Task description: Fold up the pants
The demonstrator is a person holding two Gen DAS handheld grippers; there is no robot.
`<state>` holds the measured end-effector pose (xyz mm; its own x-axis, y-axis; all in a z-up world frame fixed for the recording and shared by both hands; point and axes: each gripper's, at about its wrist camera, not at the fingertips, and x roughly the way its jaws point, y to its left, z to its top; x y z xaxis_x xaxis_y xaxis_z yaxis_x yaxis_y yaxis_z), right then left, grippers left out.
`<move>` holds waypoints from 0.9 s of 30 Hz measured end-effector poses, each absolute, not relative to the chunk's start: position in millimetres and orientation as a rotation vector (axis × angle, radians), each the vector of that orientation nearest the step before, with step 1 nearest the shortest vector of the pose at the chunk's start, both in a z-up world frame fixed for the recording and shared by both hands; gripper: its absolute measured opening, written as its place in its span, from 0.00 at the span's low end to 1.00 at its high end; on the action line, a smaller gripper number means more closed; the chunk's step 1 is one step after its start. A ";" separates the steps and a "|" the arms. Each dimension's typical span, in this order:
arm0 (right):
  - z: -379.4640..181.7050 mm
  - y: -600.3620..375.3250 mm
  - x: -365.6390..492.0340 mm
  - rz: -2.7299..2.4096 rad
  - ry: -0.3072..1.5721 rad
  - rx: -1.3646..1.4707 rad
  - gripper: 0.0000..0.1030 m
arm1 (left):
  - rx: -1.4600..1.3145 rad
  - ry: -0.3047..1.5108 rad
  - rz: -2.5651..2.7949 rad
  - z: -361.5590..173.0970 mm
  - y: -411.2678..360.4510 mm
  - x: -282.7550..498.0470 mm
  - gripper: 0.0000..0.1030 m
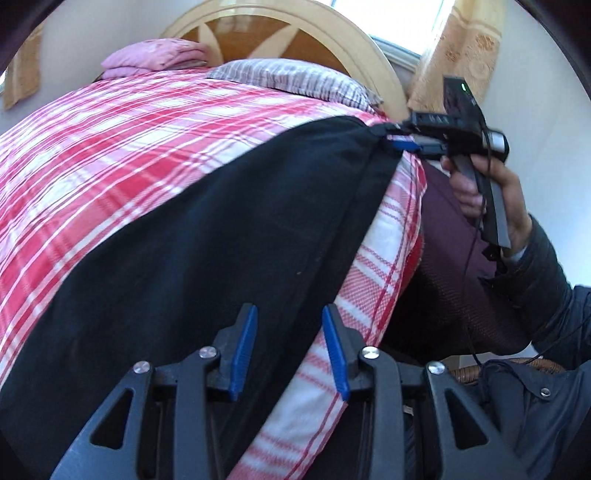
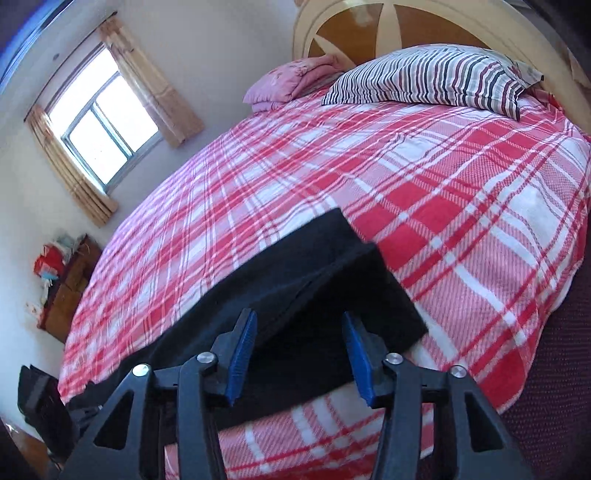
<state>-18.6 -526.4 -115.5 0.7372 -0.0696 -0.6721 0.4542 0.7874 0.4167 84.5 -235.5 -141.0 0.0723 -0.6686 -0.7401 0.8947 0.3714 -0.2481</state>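
Note:
Black pants [image 1: 229,229] lie stretched along the near edge of a bed with a red and white plaid cover [image 1: 110,147]. In the left wrist view my left gripper [image 1: 290,314] is open, its blue pads over the pants' near end. My right gripper [image 1: 397,142] shows at the far end of the pants, at the hem corner. In the right wrist view my right gripper [image 2: 299,321] is open, its pads either side of the pants' hem end [image 2: 332,280], which lies flat on the plaid cover [image 2: 443,192].
A striped pillow [image 2: 436,77] and a folded pink blanket [image 2: 295,81] lie at the wooden headboard [image 1: 280,33]. A window with curtains [image 2: 99,118] is on the left wall. A cluttered wooden cabinet [image 2: 66,284] stands below it.

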 end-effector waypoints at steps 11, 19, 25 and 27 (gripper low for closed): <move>-86.7 -499.8 -5.4 -0.203 0.569 0.464 0.04 | 0.446 0.855 -1.111 -149.5 -249.0 70.0 0.25; -64.5 -496.1 -21.2 -0.169 0.499 0.447 0.04 | 0.372 0.858 -1.123 -135.9 -229.9 71.5 0.08; -86.9 -502.4 -29.2 -0.153 0.567 0.465 0.04 | 0.401 0.856 -1.186 -135.5 -236.3 58.0 0.08; -96.8 -502.8 -36.6 -0.159 0.587 0.469 0.04 | 0.414 0.864 -1.188 -140.4 -239.2 57.4 0.08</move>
<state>-36.6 -502.8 -96.8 0.8238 -0.0128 -0.5668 0.2749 0.8834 0.3795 57.4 -239.2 -140.4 0.1151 -0.6306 -0.7676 0.9243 0.3510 -0.1497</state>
